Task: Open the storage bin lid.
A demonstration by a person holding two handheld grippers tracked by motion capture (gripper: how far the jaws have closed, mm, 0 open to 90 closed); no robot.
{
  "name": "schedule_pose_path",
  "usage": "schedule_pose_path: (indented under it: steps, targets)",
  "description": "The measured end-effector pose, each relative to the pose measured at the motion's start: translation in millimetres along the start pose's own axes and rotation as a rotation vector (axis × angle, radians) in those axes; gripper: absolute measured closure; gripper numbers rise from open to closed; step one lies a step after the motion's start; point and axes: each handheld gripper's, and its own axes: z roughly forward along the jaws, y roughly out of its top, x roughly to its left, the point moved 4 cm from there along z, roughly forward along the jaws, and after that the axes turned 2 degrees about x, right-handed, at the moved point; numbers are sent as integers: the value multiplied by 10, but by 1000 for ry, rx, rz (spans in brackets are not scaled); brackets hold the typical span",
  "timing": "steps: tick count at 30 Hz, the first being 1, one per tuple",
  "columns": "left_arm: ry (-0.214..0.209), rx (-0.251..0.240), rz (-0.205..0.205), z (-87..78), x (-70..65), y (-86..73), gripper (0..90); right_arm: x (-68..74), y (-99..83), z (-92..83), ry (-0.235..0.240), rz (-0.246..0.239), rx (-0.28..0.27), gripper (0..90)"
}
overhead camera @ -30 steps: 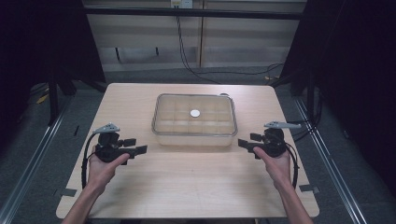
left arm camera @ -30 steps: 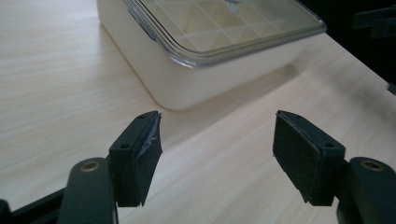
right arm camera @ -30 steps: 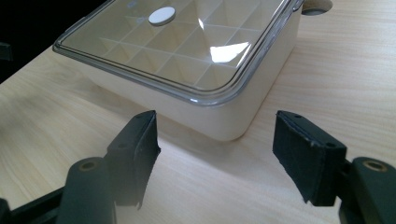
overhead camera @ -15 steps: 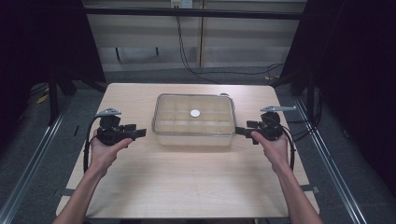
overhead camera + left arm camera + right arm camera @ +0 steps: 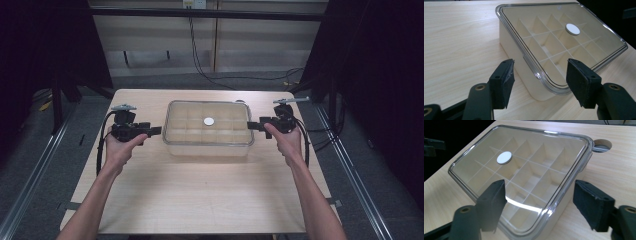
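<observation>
Left gripper (image 5: 537, 75) jaws spread, just reopening, straddling the near corner of one clear-lidded compartment box (image 5: 207, 129), untouched. Right gripper (image 5: 540, 200) jaws widening, flanking the opposite end. One white disc (image 5: 208, 121) on lid. Box sits mid-table (image 5: 200, 200).

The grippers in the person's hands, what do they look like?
Each hand holds a black tool. The left gripper and right gripper each have two chunky black jaws with round screws, a small grey three-cornered plate on top and a black cable looping behind. The forearms show no sleeves.
</observation>
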Motion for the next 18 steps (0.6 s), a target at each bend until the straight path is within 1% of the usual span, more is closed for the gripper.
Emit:
schedule_pose_path:
  steps: [1, 3, 4, 5, 6, 7, 8, 9, 10, 11, 12, 13, 14, 15, 17, 18]
  targets:
    - [4, 3, 4, 24, 4, 13, 397, -11, 12, 13, 7, 4, 2, 219]
    - [0, 19, 4, 64, 8, 29, 397, -50, 33, 56, 8, 8, 18, 215]
    - [5, 25, 11, 80, 8, 37, 397, -74, 48, 89, 3, 10, 34, 216]
    - [9, 48, 26, 106, 5, 47, 397, -91, 57, 106, -4, 6, 38, 226]
    - [15, 64, 35, 120, -1, 55, 397, -110, 73, 135, 0, 10, 58, 236]
    - [21, 63, 39, 128, -9, 68, 397, -127, 89, 158, -4, 8, 67, 236]
    - [17, 64, 38, 122, -4, 82, 397, -142, 107, 180, -16, 4, 75, 238]
    - [5, 57, 27, 113, 11, 102, 397, -156, 127, 202, -35, -6, 77, 259]
    - [-2, 47, 10, 112, 19, 117, 397, -169, 145, 226, -50, -14, 85, 283]
    - [-7, 47, -9, 117, 33, 138, 397, -181, 159, 249, -52, -16, 98, 283]
    - [0, 50, -7, 126, 41, 148, 396, -205, 185, 282, -62, -14, 111, 283]
    - [9, 48, -9, 140, 48, 163, 394, -219, 201, 299, -66, -9, 109, 283]
    - [11, 55, -7, 145, 58, 169, 391, -246, 222, 327, -59, 5, 119, 284]
    - [15, 51, -14, 163, 61, 178, 391, -265, 234, 344, -53, 13, 120, 289]
    - [26, 58, 0, 204, 64, 174, 391, -303, 262, 390, -53, 22, 123, 315]
    - [22, 62, -2, 227, 59, 164, 391, -334, 278, 415, -54, 38, 110, 330]
